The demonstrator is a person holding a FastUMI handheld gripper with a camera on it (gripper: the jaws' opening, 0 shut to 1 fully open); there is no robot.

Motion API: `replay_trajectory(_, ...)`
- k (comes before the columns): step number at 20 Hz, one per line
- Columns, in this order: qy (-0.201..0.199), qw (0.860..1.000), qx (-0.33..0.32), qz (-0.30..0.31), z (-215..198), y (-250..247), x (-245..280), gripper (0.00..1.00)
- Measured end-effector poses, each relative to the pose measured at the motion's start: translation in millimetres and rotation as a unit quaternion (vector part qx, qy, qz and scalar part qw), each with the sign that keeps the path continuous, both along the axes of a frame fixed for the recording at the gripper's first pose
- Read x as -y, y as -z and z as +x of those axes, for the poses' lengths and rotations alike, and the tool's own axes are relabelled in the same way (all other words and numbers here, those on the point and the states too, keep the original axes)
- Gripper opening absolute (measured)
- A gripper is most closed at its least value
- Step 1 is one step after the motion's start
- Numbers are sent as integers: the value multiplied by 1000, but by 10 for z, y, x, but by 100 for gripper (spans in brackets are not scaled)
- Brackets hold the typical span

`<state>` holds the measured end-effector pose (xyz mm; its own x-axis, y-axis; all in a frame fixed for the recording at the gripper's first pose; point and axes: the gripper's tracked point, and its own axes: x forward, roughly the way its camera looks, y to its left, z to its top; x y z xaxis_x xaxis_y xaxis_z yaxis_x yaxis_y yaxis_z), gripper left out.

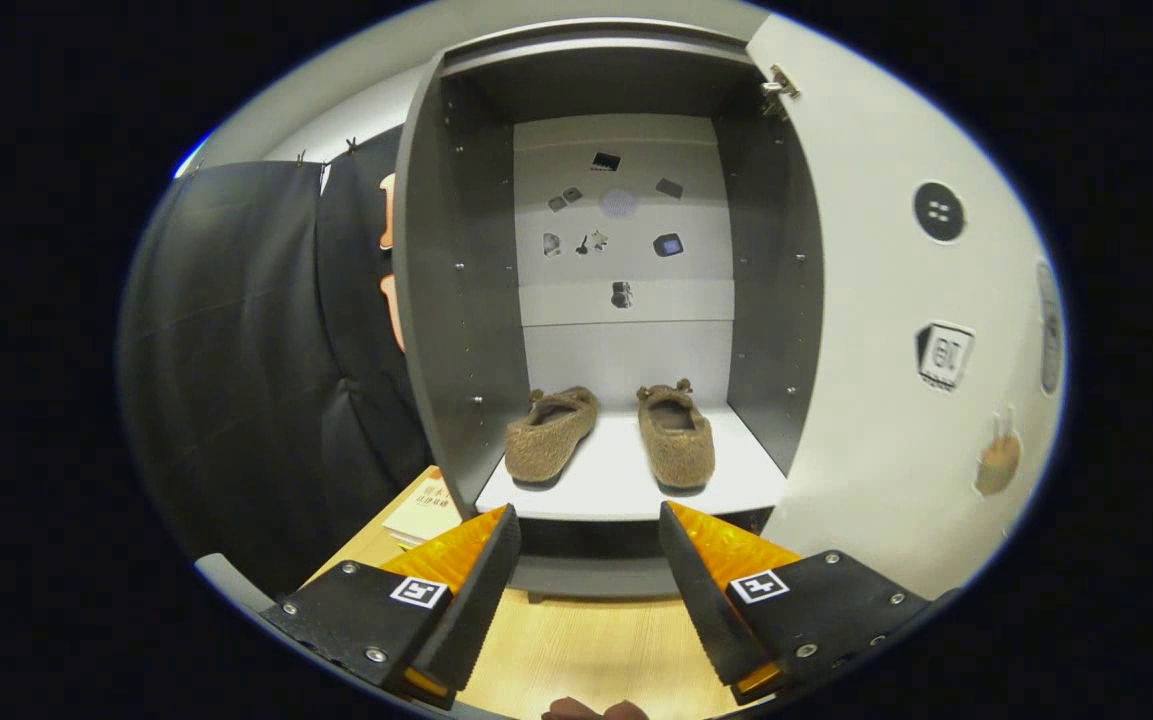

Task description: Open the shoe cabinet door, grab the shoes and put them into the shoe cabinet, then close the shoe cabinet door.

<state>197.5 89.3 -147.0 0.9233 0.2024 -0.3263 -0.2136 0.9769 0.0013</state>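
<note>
Claw (586,525) released and holding nothing, two shoes (551,433) side by side on the cabinet shelf (626,490) beyond it, door (896,330) open.

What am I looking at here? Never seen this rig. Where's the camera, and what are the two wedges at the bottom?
There is no robot arm here: a person carries a hand-held gripper, and a fisheye camera on it looks forward along its two fingers. Those wedges are the fingers, spread apart and holding nothing. Beyond them stands an open shoe cabinet, its door swung to the right. Two fuzzy brown slippers sit side by side on its white shelf. Below is a wooden floor.
</note>
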Motion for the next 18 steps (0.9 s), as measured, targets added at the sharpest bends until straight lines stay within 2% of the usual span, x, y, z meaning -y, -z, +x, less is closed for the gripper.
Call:
replay_trajectory(4,-19,1000,2,11,-500,-74,31,92)
replay_trajectory(9,-62,998,15,21,-975,-252,164,93)
replay_trajectory(15,-98,994,10,47,-1625,-417,673,93)
replay_trajectory(18,-139,987,-3,74,-2000,-458,855,94)
